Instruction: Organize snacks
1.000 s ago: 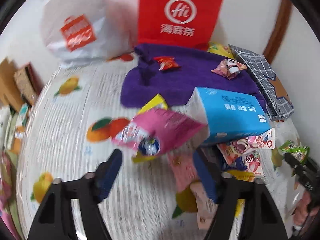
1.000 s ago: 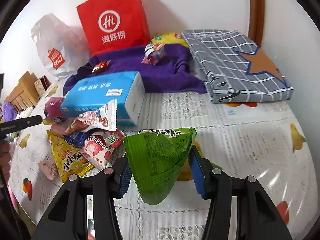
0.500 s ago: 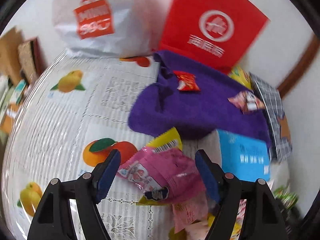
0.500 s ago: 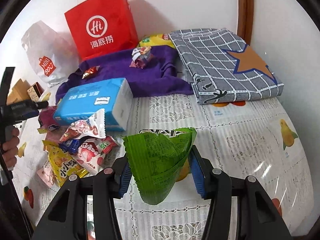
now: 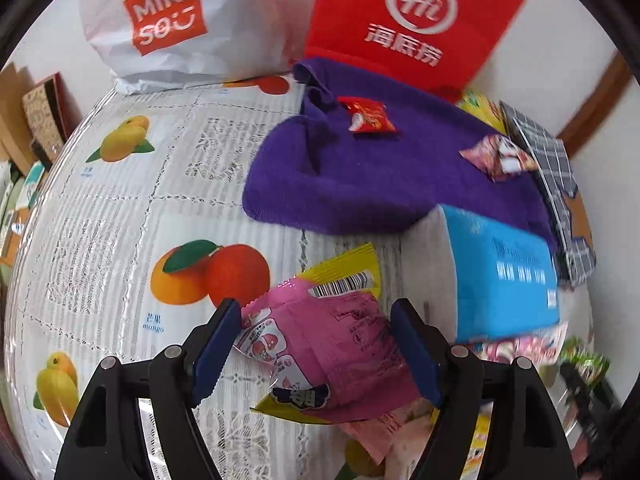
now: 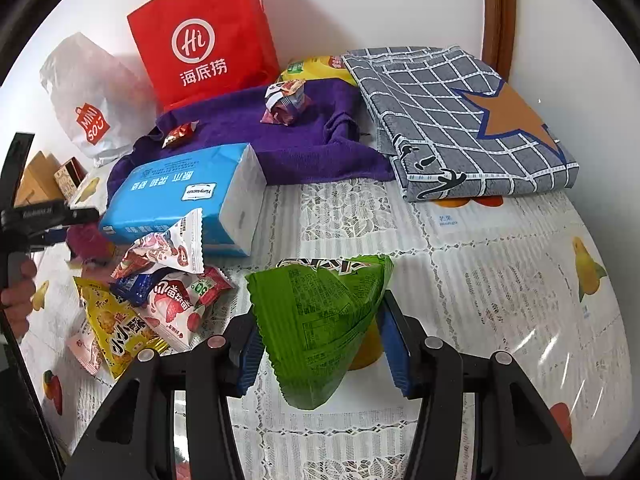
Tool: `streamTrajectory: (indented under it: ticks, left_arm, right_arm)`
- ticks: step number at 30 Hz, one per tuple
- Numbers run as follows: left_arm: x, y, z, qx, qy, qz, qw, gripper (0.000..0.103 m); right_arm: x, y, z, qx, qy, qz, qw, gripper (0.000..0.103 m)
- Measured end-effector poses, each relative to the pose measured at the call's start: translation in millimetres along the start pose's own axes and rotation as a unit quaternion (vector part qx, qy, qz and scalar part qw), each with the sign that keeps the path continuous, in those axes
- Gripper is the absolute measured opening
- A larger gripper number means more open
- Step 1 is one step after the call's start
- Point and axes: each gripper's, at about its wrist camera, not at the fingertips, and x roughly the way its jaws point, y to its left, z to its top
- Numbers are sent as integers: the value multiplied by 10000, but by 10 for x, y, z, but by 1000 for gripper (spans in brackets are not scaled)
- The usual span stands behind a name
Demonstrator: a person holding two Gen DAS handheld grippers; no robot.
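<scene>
My left gripper [image 5: 316,350] is shut on a pink snack bag [image 5: 340,352], with a yellow packet [image 5: 344,276] lying behind it. My right gripper [image 6: 320,346] is shut on a green snack bag [image 6: 320,320] and holds it above the tablecloth. Several loose snack packets [image 6: 160,296] lie in a pile left of the right gripper. A red candy packet [image 5: 370,120] and a crumpled wrapper [image 5: 500,156] rest on the purple towel [image 5: 360,184].
A blue tissue pack [image 6: 184,200] lies beside the pile. A red paper bag [image 5: 408,24] and a white Miniso bag [image 5: 168,24] stand against the wall. A folded grey checked cloth [image 6: 460,120] lies at the back right. The fruit-print tablecloth [image 5: 100,220] covers the table.
My left gripper has moved forward onto the pink bag and its fingers have closed on it. My right gripper has held the green bag and drawn back a little.
</scene>
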Motion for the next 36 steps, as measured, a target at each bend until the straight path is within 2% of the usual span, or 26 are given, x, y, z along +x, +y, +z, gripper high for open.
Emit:
streamTrajectory:
  ticks: [3, 5, 7, 9, 12, 15, 22, 36]
  left_arm:
    - [-31, 17, -60, 18, 101, 30, 9999, 79]
    - [-69, 44, -116, 3, 119, -39, 9999, 80]
    - [-43, 68, -192, -43, 260, -148, 9995, 86]
    - [-18, 87, -266, -103, 307, -229, 9992, 88]
    - [-24, 64, -344, -7, 198, -256, 9995, 85]
    - [-43, 24, -378, 191, 93, -299, 9993, 73]
    - [-109, 59, -402, 267, -12, -333, 9991, 61]
    - [-472, 109, -625, 316, -306, -564, 9974, 56]
  right_arm:
    - [18, 1, 9, 20, 29, 35, 10000, 52]
    - [10, 5, 17, 5, 1, 34, 10000, 52]
    - [-5, 5, 25, 14, -29, 62, 10000, 52]
    - [-19, 12, 27, 21, -55, 90, 9999, 52]
    - [-46, 42, 17, -28, -93, 120, 9999, 52]
    - [-89, 67, -10, -73, -121, 128, 9998, 52]
    - [-208, 112, -57, -82, -209, 88, 9997, 52]
    - [-374, 309, -34, -294, -385, 111, 9988, 52]
